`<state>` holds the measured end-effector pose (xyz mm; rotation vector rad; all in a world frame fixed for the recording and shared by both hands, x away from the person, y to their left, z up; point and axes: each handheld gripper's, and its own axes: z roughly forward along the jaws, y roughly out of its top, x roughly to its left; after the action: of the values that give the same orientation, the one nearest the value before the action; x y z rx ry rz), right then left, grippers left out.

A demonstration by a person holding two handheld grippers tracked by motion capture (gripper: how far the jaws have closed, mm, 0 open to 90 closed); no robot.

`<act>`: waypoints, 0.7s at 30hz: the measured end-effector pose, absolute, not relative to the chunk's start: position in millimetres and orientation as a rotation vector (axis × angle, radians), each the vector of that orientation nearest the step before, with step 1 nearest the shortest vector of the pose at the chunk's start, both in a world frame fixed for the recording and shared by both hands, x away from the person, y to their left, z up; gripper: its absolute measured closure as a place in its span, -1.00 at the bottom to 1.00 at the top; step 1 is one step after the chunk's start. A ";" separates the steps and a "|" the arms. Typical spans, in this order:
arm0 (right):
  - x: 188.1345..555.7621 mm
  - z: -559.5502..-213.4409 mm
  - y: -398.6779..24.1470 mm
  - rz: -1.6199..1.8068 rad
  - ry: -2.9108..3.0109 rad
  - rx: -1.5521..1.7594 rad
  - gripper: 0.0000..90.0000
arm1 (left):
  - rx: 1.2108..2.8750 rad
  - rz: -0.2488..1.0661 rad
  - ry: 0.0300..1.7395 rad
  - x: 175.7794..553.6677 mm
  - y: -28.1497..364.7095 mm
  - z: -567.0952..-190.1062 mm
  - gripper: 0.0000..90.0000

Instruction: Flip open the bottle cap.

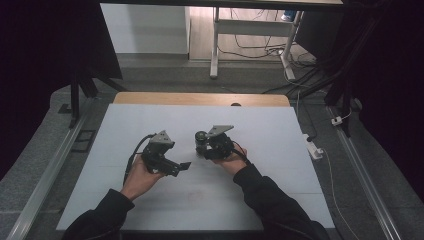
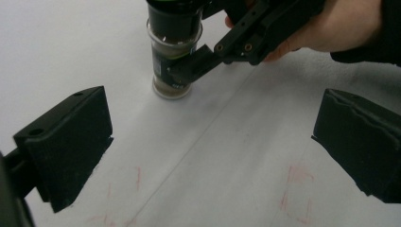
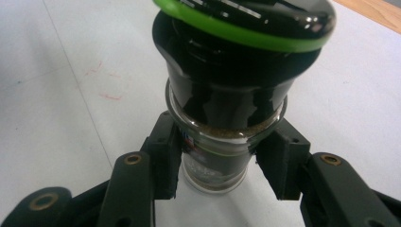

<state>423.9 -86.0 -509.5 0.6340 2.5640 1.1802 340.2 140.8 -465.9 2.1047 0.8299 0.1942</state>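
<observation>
Right gripper (image 3: 222, 165) jaws clamp the spice jar (image 3: 217, 156); left gripper (image 2: 213, 151) jaws gape apart.

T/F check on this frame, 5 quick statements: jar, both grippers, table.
1. The right gripper is clamped on the spice jar. True.
2. The jar lies on its side. False: it stands upright on the white table.
3. The left gripper holds the jar. False: its jaws are open with nothing between them, apart from the jar.
4. The jar's black cap has a green ring. True.
5. The cap is off. False: it sits on the jar.
</observation>
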 end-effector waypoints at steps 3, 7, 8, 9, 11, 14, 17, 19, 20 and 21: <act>423.7 -509.4 -85.9 1.180 2.564 0.636 0.19 | 2.109 0.187 0.812 345.9 135.2 -466.3 -1.00; 423.6 -509.5 -85.9 1.183 2.563 0.639 0.19 | 2.123 0.188 0.787 352.0 129.0 -467.6 -0.97; 423.6 -509.6 -85.9 1.183 2.563 0.639 0.19 | 2.128 0.192 0.784 353.2 127.5 -468.2 -0.95; 423.6 -509.6 -85.9 1.183 2.563 0.639 0.19 | 2.135 0.193 0.778 354.4 126.2 -468.6 -0.93; 423.5 -509.6 -85.9 1.183 2.563 0.640 0.19 | 2.136 0.198 0.774 356.3 123.8 -468.7 -0.85; 423.5 -509.6 -85.9 1.183 2.562 0.640 0.19 | 2.135 0.210 0.756 359.4 122.6 -466.8 -0.67; 423.7 -509.7 -86.1 1.184 2.562 0.637 0.19 | 2.133 0.223 0.736 362.9 122.5 -465.0 -0.39; 423.7 -509.7 -86.2 1.182 2.563 0.634 0.19 | 2.134 0.233 0.732 365.0 122.6 -464.2 -0.15; 423.8 -509.7 -86.2 1.182 2.563 0.634 0.19 | 2.137 0.237 0.732 365.9 122.4 -463.8 -0.07; 423.8 -509.7 -86.2 1.183 2.562 0.634 0.19 | 2.137 0.237 0.732 365.9 122.4 -463.8 0.05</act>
<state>423.8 -86.2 -509.7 0.6336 2.5624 1.1828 365.9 122.4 -463.8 2.1375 0.7322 0.2374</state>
